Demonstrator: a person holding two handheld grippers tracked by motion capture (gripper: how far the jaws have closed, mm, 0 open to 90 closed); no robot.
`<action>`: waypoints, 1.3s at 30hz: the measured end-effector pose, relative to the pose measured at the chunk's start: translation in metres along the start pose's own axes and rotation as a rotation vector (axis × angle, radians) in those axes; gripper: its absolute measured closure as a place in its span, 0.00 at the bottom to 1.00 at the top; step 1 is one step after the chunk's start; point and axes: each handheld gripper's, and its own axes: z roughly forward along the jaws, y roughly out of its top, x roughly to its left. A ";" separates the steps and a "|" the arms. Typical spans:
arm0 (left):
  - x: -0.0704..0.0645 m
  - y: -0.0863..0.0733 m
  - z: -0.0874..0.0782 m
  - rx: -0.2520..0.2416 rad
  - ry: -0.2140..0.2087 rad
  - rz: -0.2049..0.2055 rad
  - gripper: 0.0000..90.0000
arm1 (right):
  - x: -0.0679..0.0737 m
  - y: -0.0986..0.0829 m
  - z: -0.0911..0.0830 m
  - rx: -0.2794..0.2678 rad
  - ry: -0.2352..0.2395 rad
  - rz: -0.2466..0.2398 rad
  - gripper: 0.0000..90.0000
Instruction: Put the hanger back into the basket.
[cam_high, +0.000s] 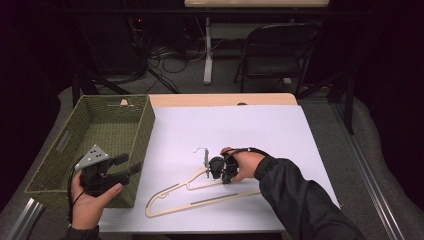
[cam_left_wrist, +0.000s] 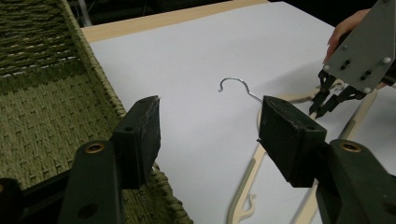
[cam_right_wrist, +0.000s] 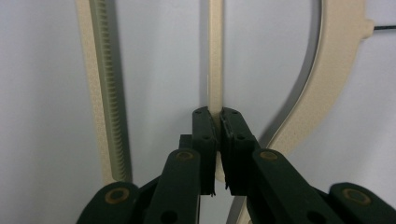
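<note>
**Right jaws pinched on hanger bar; left idle by basket**

- Worktop (cam_high: 280, 125): white sheet over a wooden top, well lit against a dark room.
- Woven green basket (cam_high: 142, 127): on the worktop's left side, looks empty.
- Hanger (cam_high: 200, 200): pale, flat on the sheet near the front edge, just right of the basket; metal hook (cam_high: 202, 151) points away from the person.
- Left hand-held gripper (cam_high: 127, 165): held above the basket's near corner, jaws wide apart, nothing between them.
- Right hand-held gripper (cam_right_wrist: 217, 126): jaws closed down on a thin inner bar of the hanger, close to the neck.

Risk, as judged: the grip sits on a narrow bar well off the hanger's middle. A lift could let the long end swing or twist out of the pads. The hook may also snag the basket weave on the way in.
</note>
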 end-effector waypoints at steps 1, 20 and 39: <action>-0.001 0.000 0.001 0.001 -0.004 0.001 0.43 | 0.002 -0.002 -0.001 -0.001 0.002 -0.003 0.95; -0.031 0.006 0.031 0.059 -0.107 0.068 0.45 | 0.025 -0.040 -0.013 -0.017 -0.077 0.014 0.95; -0.060 0.017 0.102 0.240 -0.278 0.097 0.47 | 0.066 -0.041 -0.039 -0.121 -0.360 -0.068 0.95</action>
